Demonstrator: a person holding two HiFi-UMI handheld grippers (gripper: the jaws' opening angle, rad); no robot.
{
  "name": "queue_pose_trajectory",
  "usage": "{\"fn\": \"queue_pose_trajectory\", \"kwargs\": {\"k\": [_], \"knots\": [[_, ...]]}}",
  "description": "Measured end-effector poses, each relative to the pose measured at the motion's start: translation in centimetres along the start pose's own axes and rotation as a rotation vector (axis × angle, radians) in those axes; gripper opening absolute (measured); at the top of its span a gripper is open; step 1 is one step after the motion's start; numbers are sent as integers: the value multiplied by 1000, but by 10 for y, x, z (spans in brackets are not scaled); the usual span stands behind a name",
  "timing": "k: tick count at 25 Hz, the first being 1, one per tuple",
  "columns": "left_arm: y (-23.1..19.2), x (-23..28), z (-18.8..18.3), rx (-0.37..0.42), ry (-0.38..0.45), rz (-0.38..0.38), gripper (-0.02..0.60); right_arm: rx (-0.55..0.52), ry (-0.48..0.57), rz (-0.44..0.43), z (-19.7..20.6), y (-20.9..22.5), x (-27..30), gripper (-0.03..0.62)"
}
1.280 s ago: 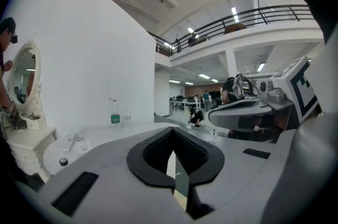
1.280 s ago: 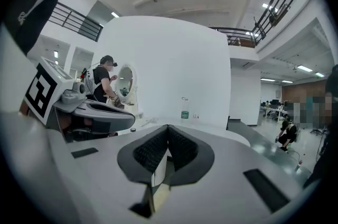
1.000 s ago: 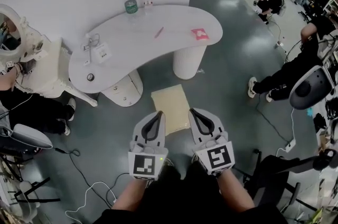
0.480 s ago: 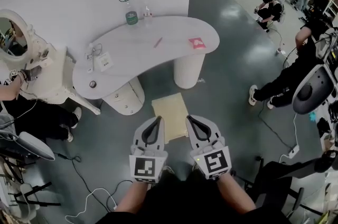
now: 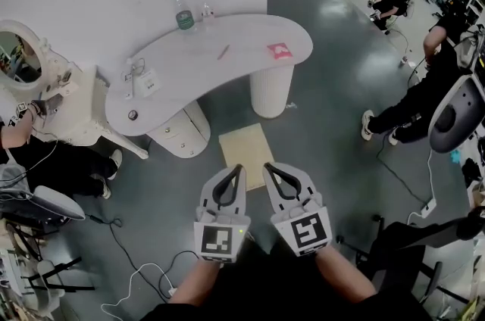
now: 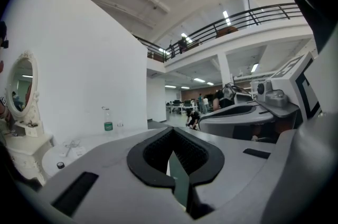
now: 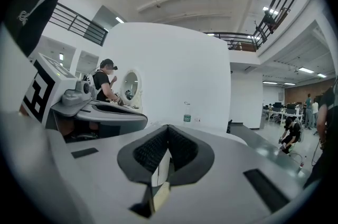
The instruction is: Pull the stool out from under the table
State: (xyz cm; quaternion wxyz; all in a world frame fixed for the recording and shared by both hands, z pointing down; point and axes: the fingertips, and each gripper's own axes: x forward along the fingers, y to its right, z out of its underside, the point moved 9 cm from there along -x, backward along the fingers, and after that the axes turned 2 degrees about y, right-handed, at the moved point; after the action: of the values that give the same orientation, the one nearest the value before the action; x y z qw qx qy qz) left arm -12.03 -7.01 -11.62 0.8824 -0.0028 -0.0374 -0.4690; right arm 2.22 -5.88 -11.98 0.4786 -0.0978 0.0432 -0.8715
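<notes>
Two tools reach out in front of the person, side by side and close to each other. The left tool (image 5: pixel 236 169) is closed tight, and nothing is in it. The right tool (image 5: pixel 267 167) is closed tight too, with nothing in it. Both point almost flat, toward the table (image 5: pixel 250 39).

The stool (image 5: pixel 244 149) has a square, pale yellow top. It stands on the grey floor (image 5: pixel 326 107), out in the open, in front of the table and apart from it. It sits in line with the gap between the table's two round white legs (image 5: pixel 271 88). Seen from above, the tips of both tools show over the near edge of the stool. I cannot tell if they touch it.

The table is white and curved like a bean. A clear bottle (image 5: pixel 185 15) with a green label stands at its far edge, next to the white wall. A pink card (image 5: pixel 279 50) lies near the right end, and a thin pink pen (image 5: pixel 223 52) lies near the middle. Some small things lie at the left end, too small to tell.

To the left of the table is a white stand with a round mirror (image 5: pixel 21 54). A person in dark trousers (image 5: pixel 53 160) sits by it. White and black cables (image 5: pixel 129 274) lie on the floor close by. More people are over on the right.
</notes>
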Motion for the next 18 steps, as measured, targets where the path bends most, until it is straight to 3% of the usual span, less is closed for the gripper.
{"fn": "queue_pose_trajectory", "kwargs": {"k": [18], "knots": [[24,-2,-4,-2,12,3,5,31,33,-3,-1,5,-16,6]]}}
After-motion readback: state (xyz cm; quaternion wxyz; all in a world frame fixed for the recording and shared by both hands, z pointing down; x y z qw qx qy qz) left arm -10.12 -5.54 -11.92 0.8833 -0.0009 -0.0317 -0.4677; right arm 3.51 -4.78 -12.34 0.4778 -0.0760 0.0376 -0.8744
